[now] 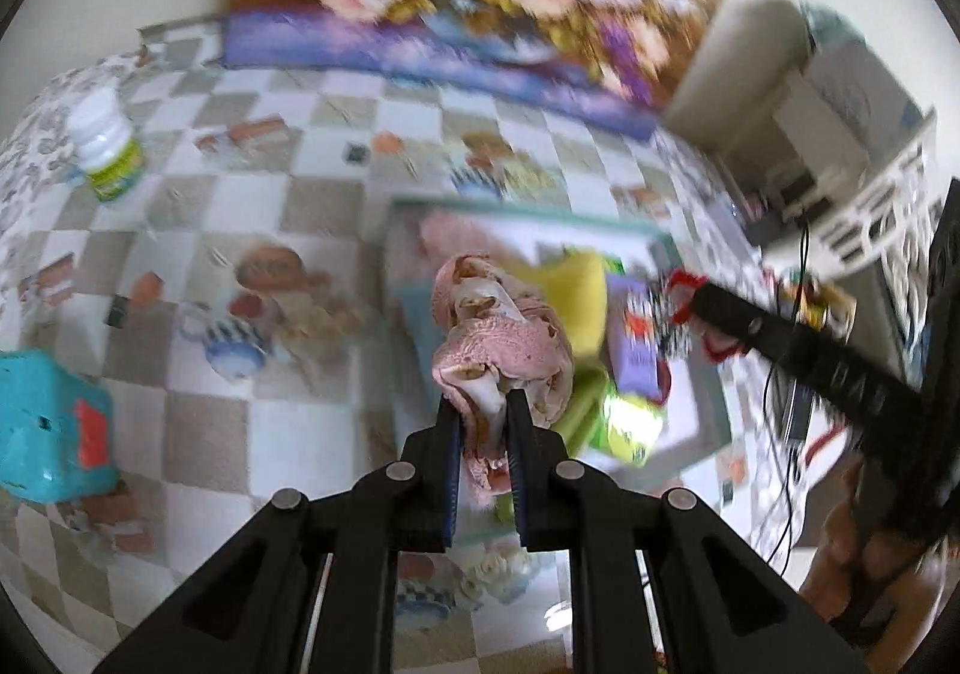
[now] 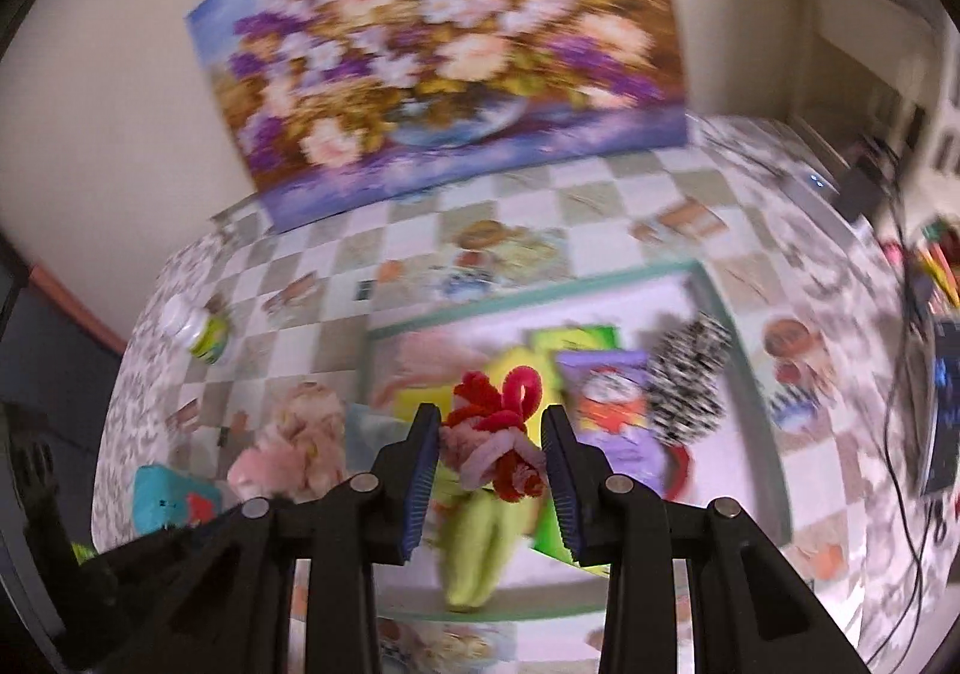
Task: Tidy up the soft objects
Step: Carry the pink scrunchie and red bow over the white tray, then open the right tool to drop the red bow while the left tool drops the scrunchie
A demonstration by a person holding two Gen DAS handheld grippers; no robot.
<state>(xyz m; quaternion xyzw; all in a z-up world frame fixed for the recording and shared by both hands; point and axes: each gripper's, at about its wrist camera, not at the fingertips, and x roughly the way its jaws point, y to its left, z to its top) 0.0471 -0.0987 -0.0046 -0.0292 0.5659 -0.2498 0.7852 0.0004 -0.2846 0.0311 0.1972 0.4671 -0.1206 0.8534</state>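
My left gripper (image 1: 483, 404) is shut on a pink and cream soft toy (image 1: 501, 341) and holds it above the left part of a white tray with a green rim (image 1: 516, 211). The same toy shows at the left in the right wrist view (image 2: 294, 452). My right gripper (image 2: 489, 425) has a red and pink fuzzy soft item (image 2: 495, 434) between its fingers over the tray (image 2: 534, 287); the jaws stand apart and I cannot tell whether they grip it. In the tray lie yellow-green cloths (image 2: 480, 542), a purple pouch (image 2: 612, 404) and a black-and-white fuzzy item (image 2: 687, 380).
A white bottle with a green label (image 1: 108, 146) stands on the checkered tablecloth at the far left. A turquoise toy block (image 1: 48, 428) sits at the near left. A flower painting (image 2: 444, 50) leans on the wall behind. Cables and devices (image 2: 900, 374) lie at the right.
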